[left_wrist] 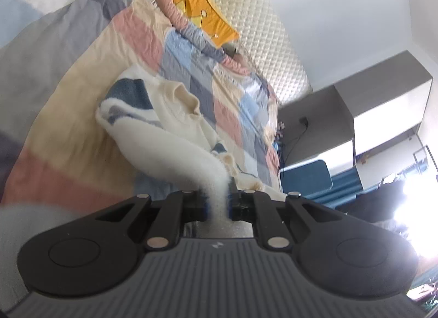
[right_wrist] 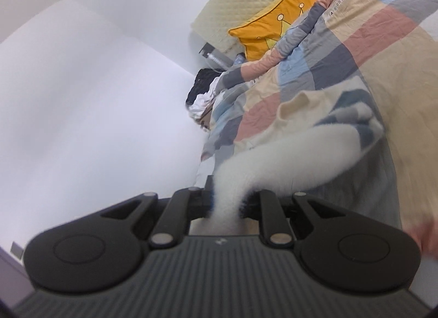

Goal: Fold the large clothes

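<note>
A cream fleece garment (left_wrist: pixel 175 137) is stretched away over the bed (left_wrist: pixel 68 115), gripped by closed left tongs (left_wrist: pixel 217 203) and right tongs (right_wrist: pixel 227 203) alike.

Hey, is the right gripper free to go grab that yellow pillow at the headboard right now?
Probably not: the right gripper is shut on the fluffy white garment, so nothing else fits until it lets go; the yellow pillow lies well beyond.

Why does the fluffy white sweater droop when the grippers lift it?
The sweater is probably soft and floppy: it sags between the left gripper and the bed. It squeezes thin inside the right gripper, so likely light. Its fuzz probably keeps it from slipping.
</note>
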The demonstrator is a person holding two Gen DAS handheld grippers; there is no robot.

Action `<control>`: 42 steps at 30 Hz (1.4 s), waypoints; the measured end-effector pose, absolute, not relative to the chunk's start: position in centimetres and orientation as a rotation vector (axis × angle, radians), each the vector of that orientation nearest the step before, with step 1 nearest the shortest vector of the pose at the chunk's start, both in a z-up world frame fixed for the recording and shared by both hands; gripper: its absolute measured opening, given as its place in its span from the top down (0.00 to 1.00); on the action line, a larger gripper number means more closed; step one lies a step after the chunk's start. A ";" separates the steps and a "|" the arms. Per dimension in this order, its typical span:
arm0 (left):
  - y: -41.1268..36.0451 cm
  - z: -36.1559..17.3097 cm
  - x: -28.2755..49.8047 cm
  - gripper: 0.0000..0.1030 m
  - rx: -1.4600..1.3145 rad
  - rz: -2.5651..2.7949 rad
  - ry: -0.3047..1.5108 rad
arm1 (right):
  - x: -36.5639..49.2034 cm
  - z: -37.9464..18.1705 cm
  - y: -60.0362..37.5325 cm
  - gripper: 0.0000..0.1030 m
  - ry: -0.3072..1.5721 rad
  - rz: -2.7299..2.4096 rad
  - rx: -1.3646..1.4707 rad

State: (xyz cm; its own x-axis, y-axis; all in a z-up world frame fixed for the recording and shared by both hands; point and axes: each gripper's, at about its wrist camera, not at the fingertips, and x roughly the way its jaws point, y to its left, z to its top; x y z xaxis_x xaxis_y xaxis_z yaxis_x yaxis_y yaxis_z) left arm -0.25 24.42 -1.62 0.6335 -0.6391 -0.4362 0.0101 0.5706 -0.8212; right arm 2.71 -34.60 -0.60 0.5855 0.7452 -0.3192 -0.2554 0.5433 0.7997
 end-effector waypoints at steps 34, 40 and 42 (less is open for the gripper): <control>23.3 -15.8 33.6 0.87 -0.979 -0.202 0.706 | 26.6 -16.2 -35.7 0.83 0.771 0.258 1.094; 23.6 -20.7 37.7 0.87 -0.995 -0.202 0.709 | 28.5 -20.0 -36.5 0.83 0.788 0.252 1.150; 23.4 -21.4 39.0 0.87 -0.959 -0.191 0.714 | 29.5 -20.4 -36.8 0.83 0.797 0.263 1.161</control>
